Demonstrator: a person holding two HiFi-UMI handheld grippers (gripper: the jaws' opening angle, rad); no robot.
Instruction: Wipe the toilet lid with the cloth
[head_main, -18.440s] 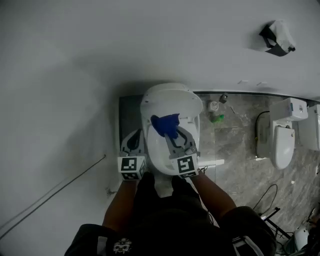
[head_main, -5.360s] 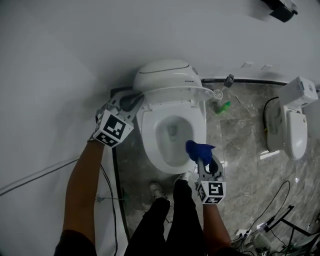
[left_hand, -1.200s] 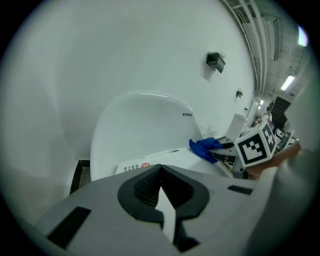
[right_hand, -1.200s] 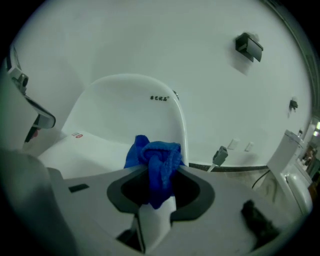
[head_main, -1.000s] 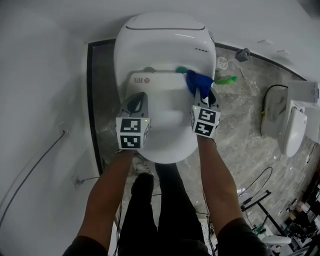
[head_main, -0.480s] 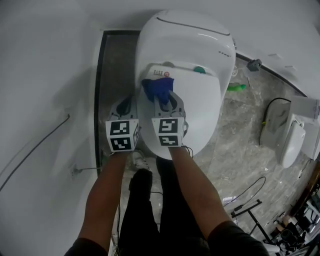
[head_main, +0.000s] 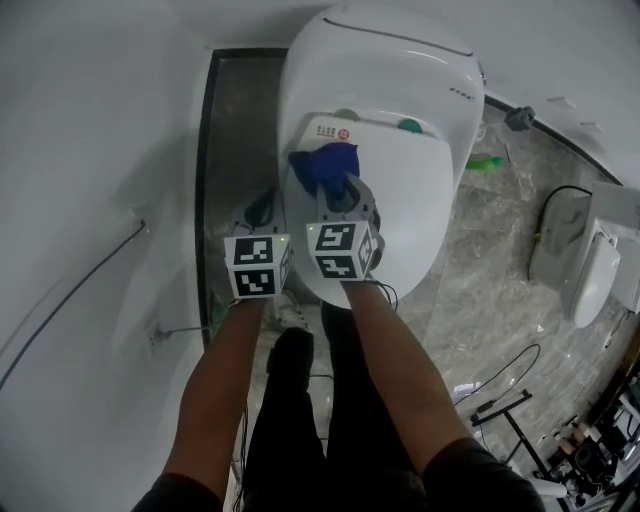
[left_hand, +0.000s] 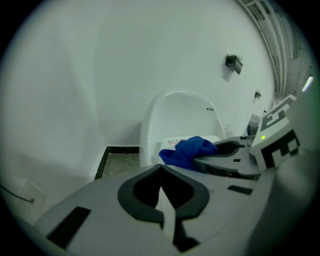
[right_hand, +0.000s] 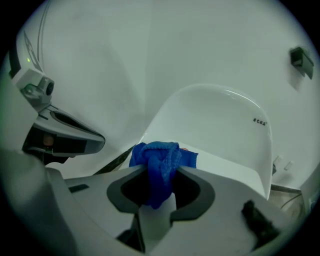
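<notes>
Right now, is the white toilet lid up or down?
Down. The white toilet lid lies flat, no seat opening showing; the blue cloth in the right gripper sits over its top.

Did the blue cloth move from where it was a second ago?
Yes. The blue cloth, pinched in the right tool, slid left across the toilet lid, from the lid's right edge to just below the red-printed label.

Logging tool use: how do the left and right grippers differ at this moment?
The grey right gripper clamps a crumpled blue cloth; the grey left gripper is shut on nothing. The right gripper sits over the white toilet lid; the left gripper is beside its left edge. Both are shut.
</notes>
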